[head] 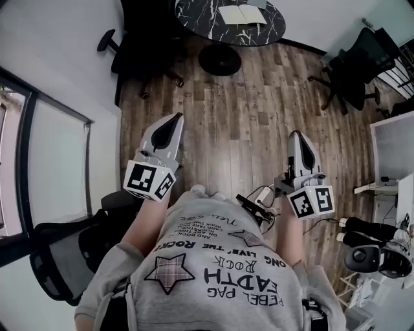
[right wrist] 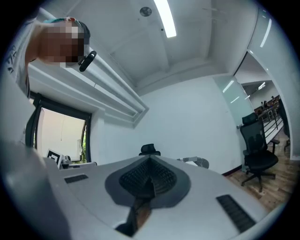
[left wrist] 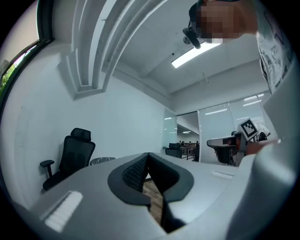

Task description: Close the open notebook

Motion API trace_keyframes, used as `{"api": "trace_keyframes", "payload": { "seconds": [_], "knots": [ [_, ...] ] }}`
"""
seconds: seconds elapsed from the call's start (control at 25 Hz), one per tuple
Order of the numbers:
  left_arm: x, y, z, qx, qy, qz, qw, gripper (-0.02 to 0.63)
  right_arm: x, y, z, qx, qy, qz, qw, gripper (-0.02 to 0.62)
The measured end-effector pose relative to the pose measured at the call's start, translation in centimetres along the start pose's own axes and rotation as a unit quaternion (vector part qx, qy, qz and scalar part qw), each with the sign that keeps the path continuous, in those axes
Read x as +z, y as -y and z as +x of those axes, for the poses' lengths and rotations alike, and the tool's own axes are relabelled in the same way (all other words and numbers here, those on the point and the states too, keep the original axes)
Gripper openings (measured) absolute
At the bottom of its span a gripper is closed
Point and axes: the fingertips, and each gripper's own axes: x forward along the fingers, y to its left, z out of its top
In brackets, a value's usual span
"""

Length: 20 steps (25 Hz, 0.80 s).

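Note:
The open notebook [head: 242, 14] lies with pale pages up on a round black marble table [head: 194, 13] at the far end of the room. Both grippers are held level over the wood floor, well short of the table. My left gripper [head: 174, 118] has its jaws together with nothing between them; in the left gripper view its tips [left wrist: 149, 155] meet. My right gripper [head: 297, 134] is shut and empty too, its ribbed pads [right wrist: 140, 176] pressed together. The notebook is not visible in either gripper view; only a sliver of the table [right wrist: 197, 161] shows.
A black office chair [head: 139, 52] stands left of the table and another chair [head: 359, 64] at the right. A third chair [head: 65, 258] is behind me at lower left. A white desk [head: 394, 149] lines the right wall. The table's pedestal base [head: 220, 59] rests on the floor.

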Motion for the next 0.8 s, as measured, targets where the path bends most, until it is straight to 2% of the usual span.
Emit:
{"api": "trace_keyframes", "payload": {
  "seconds": [0.2,0.56,0.8],
  "knots": [
    [0.3,-1.0,0.7,-0.009,0.0,0.006,0.9999,0.009,-0.1,-0.2,1.3,0.003,0.004,0.016,1.0,0.012],
    [1.2,-3.1,1.3,-0.025,0.005,0.011,0.9996,0.009,0.1,-1.5,3.1,-0.011,0.006,0.005,1.0,0.012],
    [1.0,-5.3,1.1,-0.011,0.005,0.009,0.9999,0.009,-0.7,-1.8,4.3,-0.009,-0.007,0.008,1.0,0.012]
  ]
}}
